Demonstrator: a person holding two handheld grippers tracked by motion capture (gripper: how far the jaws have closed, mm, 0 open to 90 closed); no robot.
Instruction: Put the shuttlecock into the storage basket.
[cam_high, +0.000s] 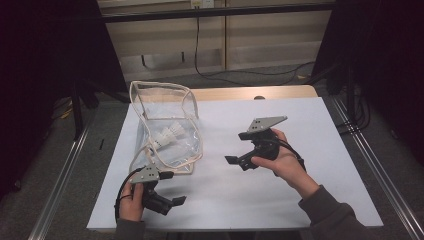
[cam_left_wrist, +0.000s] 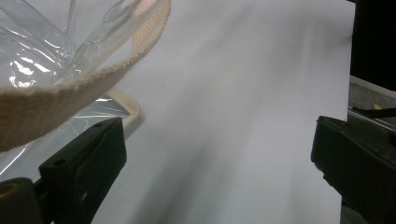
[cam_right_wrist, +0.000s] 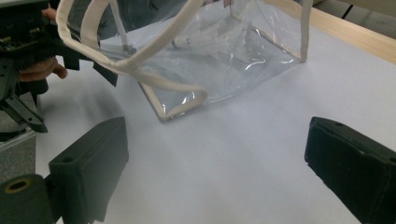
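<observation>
A clear plastic bag (cam_high: 167, 125) with cream trim stands on the left half of the white table top (cam_high: 280, 200). White shuttlecocks (cam_high: 167, 136) lie inside it. My left gripper (cam_high: 174, 189) sits just in front of the bag near the table's front edge, open, with nothing between its jaws. In the left gripper view (cam_left_wrist: 215, 154) a cream strap (cam_left_wrist: 70, 93) of the bag hangs close at the upper left. My right gripper (cam_high: 236, 147) is held to the right of the bag, open and empty, facing it. The right gripper view (cam_right_wrist: 215, 154) shows the bag (cam_right_wrist: 224, 60) ahead.
A wooden table edge (cam_high: 250, 93) shows beyond the white sheet. Metal rails (cam_high: 370, 165) run along both sides of the table. A black cable (cam_high: 235, 75) lies on the floor behind. The white surface to the right of the bag is bare.
</observation>
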